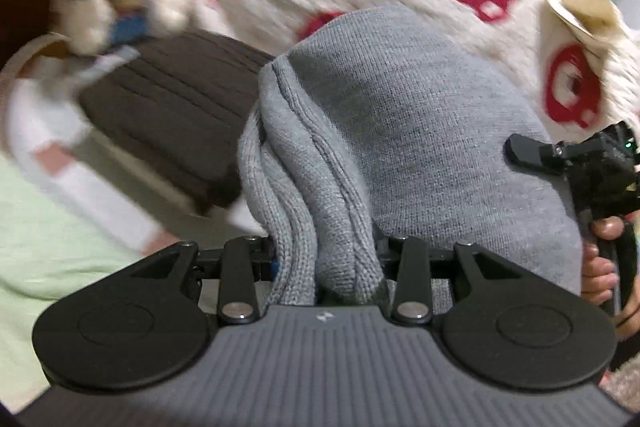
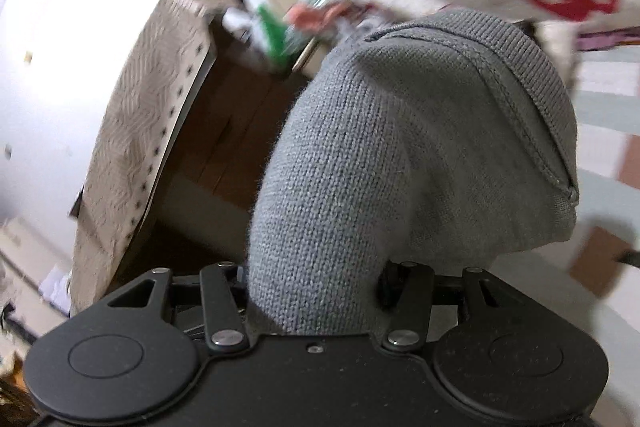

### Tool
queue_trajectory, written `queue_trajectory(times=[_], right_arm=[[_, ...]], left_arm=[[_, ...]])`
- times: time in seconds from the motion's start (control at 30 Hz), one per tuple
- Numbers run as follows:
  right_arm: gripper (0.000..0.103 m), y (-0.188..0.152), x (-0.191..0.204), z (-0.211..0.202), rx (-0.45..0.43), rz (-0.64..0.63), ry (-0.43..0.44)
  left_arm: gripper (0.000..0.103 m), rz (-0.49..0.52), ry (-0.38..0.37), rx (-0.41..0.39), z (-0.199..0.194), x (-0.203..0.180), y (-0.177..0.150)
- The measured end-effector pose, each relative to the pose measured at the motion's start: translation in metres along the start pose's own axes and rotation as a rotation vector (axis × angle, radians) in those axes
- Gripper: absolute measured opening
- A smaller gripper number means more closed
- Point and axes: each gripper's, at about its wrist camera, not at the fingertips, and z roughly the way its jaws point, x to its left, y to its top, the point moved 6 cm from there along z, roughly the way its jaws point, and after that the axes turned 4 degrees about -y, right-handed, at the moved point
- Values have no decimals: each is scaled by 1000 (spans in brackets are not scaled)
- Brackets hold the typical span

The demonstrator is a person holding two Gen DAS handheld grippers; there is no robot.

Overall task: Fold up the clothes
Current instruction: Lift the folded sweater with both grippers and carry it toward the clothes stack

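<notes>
- Left wrist view: the left gripper [image 1: 328, 267] is clenched on bunched folds of the grey knit sweater [image 1: 400, 115], which rises ahead of it; the right gripper [image 1: 532, 151] hovers at its right edge.
- Right wrist view: the right gripper [image 2: 316, 291] clamps the grey knit sweater [image 2: 380, 155], which bulges forward from between its fingers.

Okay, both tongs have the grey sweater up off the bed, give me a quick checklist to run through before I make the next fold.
1. Left tongs gripping the grey sweater: ok, bunched knit fills the gap.
2. Right tongs gripping it: ok, the fabric rises straight out of them.
3. Single layer in each grip: not ok on the left, several folds and a ribbed edge are caught together.
4. Landing spot clear: cannot tell, the views are blurred and the sweater blocks them.
5. Brown knit garment out of the way: cannot tell, it lies close on the left.
6. Fingertips visible: not ok, cloth hides them.
</notes>
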Motion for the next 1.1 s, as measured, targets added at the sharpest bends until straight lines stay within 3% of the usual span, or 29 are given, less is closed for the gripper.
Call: queue_trajectory(times=[0.23, 0.33, 0.43, 0.57, 0.67, 0.77, 0.83, 0.87, 0.97, 1.1], right_arm=[[57, 40, 46, 94, 104, -25, 130], [57, 67, 62, 131, 129, -23, 206], [57, 106, 38, 147, 53, -29, 214], [57, 157, -3, 163, -72, -43, 201], [59, 192, -42, 174, -165, -44, 160], [60, 194, -137, 181, -230, 37, -111], [60, 185, -186, 181, -220, 93, -269], [60, 181, -202, 178, -213, 122, -296], [61, 170, -221, 161, -210, 203, -229], [64, 162, -201, 152, -173, 105, -260]], left_arm=[[36, -55, 168, -129, -61, 56, 43], [36, 0, 254, -182, -78, 72, 91], [37, 49, 309, -222, -72, 82, 150], [38, 112, 320, -222, -10, 93, 214], [39, 142, 316, -127, 94, 114, 234], [39, 145, 324, 85, 203, 148, 224], [40, 160, 359, 184, 242, 168, 213], [41, 161, 364, 209, 254, 174, 210], [44, 139, 321, 178, 255, 178, 213], [45, 97, 313, 98, 232, 184, 207]])
